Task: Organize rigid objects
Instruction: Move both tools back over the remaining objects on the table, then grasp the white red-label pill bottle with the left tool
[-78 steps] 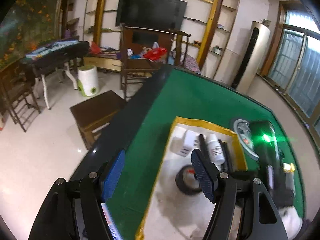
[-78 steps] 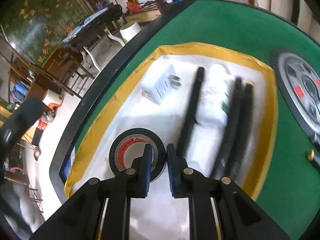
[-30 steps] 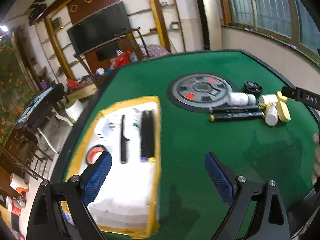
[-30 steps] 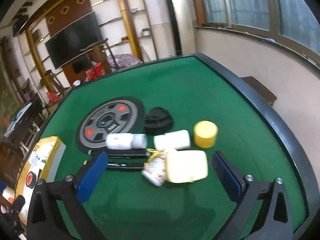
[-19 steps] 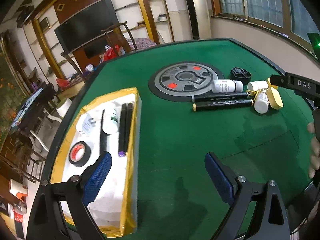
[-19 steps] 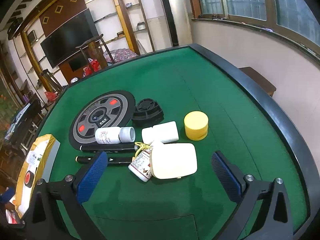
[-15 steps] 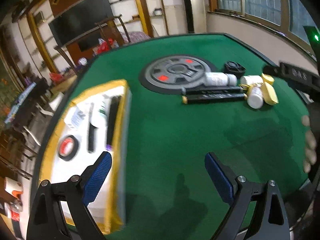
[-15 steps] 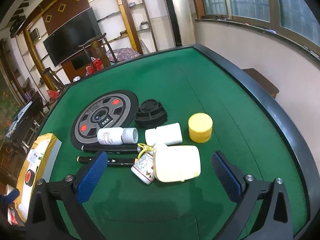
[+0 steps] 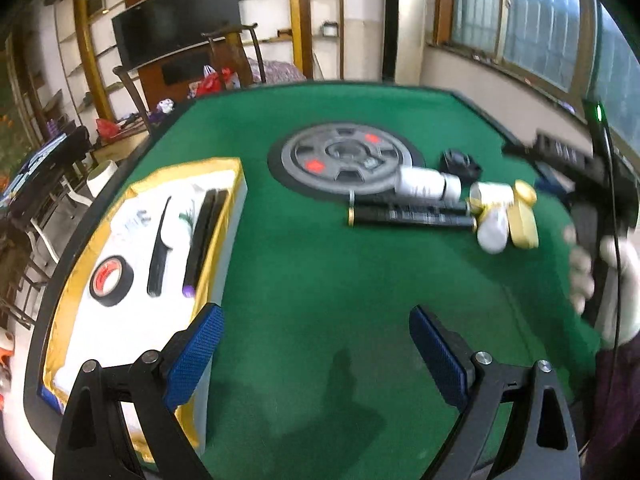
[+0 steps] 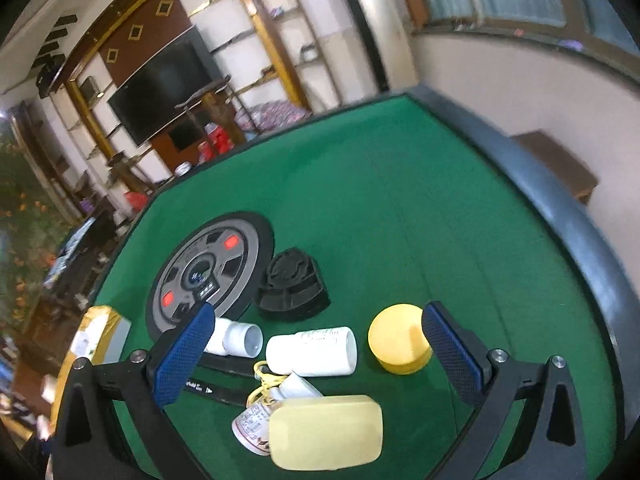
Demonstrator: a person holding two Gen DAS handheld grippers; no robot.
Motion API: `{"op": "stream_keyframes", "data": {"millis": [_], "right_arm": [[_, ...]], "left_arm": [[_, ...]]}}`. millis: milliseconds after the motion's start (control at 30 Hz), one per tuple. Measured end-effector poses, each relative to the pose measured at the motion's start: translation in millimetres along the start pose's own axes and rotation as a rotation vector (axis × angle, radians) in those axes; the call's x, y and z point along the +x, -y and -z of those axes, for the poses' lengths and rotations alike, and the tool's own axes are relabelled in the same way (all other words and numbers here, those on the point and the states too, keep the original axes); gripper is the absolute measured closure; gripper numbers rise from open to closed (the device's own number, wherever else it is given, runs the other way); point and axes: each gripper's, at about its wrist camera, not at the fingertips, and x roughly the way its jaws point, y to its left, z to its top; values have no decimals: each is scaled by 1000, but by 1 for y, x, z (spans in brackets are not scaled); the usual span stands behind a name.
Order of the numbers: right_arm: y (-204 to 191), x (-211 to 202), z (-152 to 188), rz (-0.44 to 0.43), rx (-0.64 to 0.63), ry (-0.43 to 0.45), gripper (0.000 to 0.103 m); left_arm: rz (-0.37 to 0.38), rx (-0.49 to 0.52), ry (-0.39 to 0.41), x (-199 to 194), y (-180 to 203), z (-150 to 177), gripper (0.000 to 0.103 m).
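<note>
My left gripper [image 9: 316, 346] hangs open and empty over bare green felt. To its left lies a yellow-rimmed white tray [image 9: 226, 200] holding a black tape roll [image 9: 111, 281], a black comb [image 9: 160, 246] and dark bars [image 9: 204, 236]. My right gripper [image 10: 316, 350] is open and empty, low over a cluster: a white bottle [image 10: 312, 350], a yellow round lid [image 10: 400, 344], a pale yellow box [image 10: 326, 432], a small labelled bottle [image 10: 252, 426], another white bottle [image 10: 236, 338] and black markers [image 10: 224, 392]. The same cluster sits at the left view's right, blurred.
A grey weight disc [image 10: 208, 272] and a black ribbed cap [image 10: 292, 286] lie beyond the cluster. The table's dark rim [image 10: 560, 216] curves along the right. A gloved hand [image 9: 616, 272] holds the other gripper at the left view's right edge. Chairs and shelves stand behind.
My right gripper has let go of the tape roll in the tray, opened wide, swung over to the cluster and come down closer to it. The left gripper turned toward the table's middle.
</note>
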Motion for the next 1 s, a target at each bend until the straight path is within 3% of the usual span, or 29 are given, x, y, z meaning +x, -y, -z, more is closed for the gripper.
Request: {"op": "stream_keyframes", "data": {"millis": [33,167,233,367,433,500,567,700,767,833,1000], "right_arm": [[6,5,1,-41,24,-32,0],[-5,7,8,-53,-22,-49,0],[-17,11,15,-124,-57,-107,0],[-47,24,37,-335,-102,-278,0],[-55,29,44,-558,-63,-380,0],[-54,24,43,-650,-31,-367,0],[-40,17,37,-683,17,-299,0],[-7,20,34,-733,157,-261,0],[1,24,28,-731,214,-244,0],[6,20,23,-703,236,-217,0],[20,-1,15,-578,210,-96,0]], "left_arm": [[5,-6,13,1,0,-3,7],[1,-4,46,7,4,-11,7],[-8,3,35,13,8,-15,7],[-10,-1,37,16,18,-21,7],[0,-16,29,18,22,-22,7],[18,-33,19,20,26,-21,7],[53,-61,3,25,29,-22,7],[104,-71,-38,39,42,-30,7],[120,-23,-34,43,54,-34,7],[133,96,-14,50,74,-38,8],[257,239,-82,80,107,-38,27]]}}
